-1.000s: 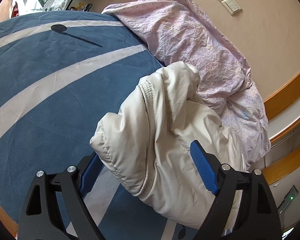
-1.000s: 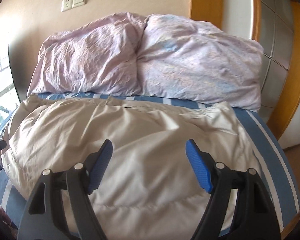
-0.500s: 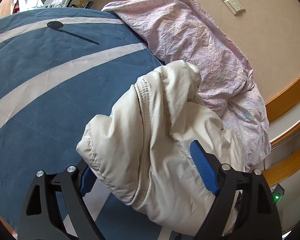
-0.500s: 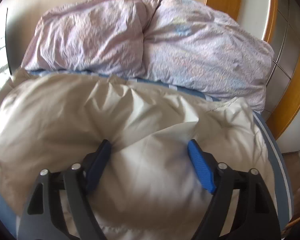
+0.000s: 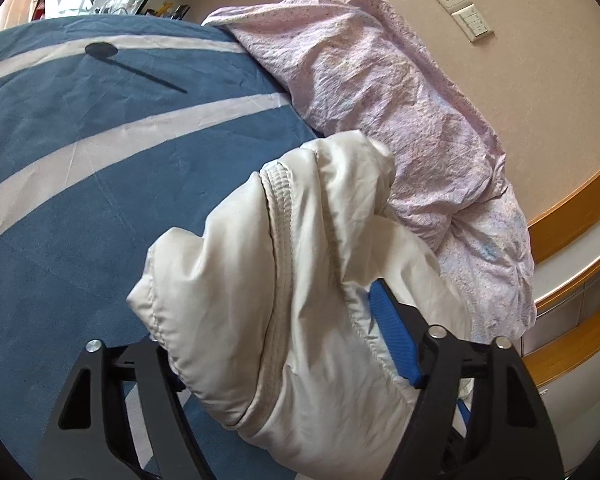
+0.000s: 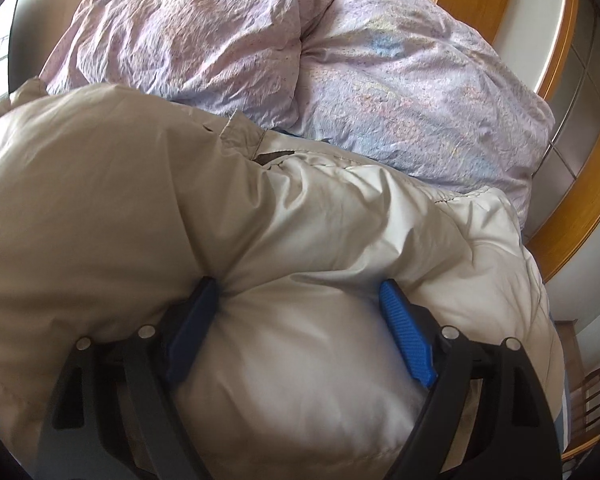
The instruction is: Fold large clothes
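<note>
Cream puffer jacket (image 5: pixel 300 280) lies bunched on the striped bed (image 5: pixel 80 200), against the lilac pillows (image 6: pixel 300 60). Left tongs (image 5: pixel 276 340) and right tongs (image 6: pixel 300 320) both spread wide, straddling padded bulk without pinching, probably pressing it flat for a fold.

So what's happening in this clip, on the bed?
A person is folding a cream puffy jacket on a blue striped bedspread, beside lilac pillows. The left hand-held gripper has a bunched end of the jacket between its wide-set fingers, lifted off the bedspread. The right hand-held gripper is pushed into the jacket's bulk, padding bulging between its fingers.
</note>
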Motion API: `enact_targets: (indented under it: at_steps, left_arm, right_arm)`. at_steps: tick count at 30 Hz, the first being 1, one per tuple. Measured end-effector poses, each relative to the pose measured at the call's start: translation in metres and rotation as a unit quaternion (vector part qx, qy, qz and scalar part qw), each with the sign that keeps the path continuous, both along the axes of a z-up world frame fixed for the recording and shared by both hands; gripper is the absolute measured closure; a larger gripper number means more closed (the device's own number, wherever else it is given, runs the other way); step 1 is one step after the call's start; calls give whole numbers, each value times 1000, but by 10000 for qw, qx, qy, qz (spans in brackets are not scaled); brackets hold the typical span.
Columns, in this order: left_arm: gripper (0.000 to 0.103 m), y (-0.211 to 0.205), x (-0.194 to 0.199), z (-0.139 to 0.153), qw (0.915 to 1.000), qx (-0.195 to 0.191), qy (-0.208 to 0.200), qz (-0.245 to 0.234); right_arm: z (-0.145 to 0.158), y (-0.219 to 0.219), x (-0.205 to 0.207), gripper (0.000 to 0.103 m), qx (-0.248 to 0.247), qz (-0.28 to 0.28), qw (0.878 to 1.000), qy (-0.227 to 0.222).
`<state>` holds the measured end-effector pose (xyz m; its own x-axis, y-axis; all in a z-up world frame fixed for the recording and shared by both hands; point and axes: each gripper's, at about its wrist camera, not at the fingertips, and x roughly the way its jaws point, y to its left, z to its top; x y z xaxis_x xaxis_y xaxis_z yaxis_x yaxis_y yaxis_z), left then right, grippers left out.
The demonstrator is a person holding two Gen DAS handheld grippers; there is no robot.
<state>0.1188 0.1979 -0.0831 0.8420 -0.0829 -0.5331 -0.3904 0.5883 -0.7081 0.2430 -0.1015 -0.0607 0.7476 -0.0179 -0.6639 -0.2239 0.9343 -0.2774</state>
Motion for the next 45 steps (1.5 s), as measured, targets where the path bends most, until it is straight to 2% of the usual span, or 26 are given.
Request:
enact_targets:
  at_steps: [5,9,11,15,17,19,22,30,33,37,40,43,45]
  left_arm:
    - [47,-2,2,13,9997,63,-219,10]
    - [47,-12,7,26,9991,256,-340,-49]
    - [46,-16,12,28,9991,350,-234,-61]
    - [46,-18,13,26,9993,321,-204,16]
    - [48,-23,14,34,9986,390,-347,-25]
    - [58,-30,14,45,9975,455,-542,-86]
    - [66,-43,15,67,9937,506,-958,-280]
    - [69,-100,20,113,9752,917,-1774,-953]
    - [69,-127,24,129,9610,1020,-2158,-1394]
    - [69,-164,26,146,9440,1292,-2463,-1776]
    - [69,-180,26,153,9375,1432,-2550,-1885]
    - [69,-189,26,155,9340,1479,-2599,-1953]
    - [69,-192,24,155,9319,1487,-2633,-2005]
  right_arm:
    - [-2,-1,4,20,51,21,9999,112]
    - [-4,0,5,20,53,35,9999,131]
    - [-5,0,5,20,45,44,9999,129]
    - [-6,1,4,20,13,57,9999,102]
    - [-6,1,4,20,10,68,9999,110]
    - [-6,0,5,20,19,82,9999,119]
    - [-5,-1,5,20,66,87,9999,127]
    - [-2,-10,8,20,317,170,9991,206]
    - [2,-15,11,20,518,197,9981,253]
    - [9,-26,10,22,757,235,9966,214]
    - [20,-37,2,23,698,260,9971,119]
    - [36,-51,-15,23,383,299,9986,-227]
    - [44,-64,-26,21,370,264,9982,-379]
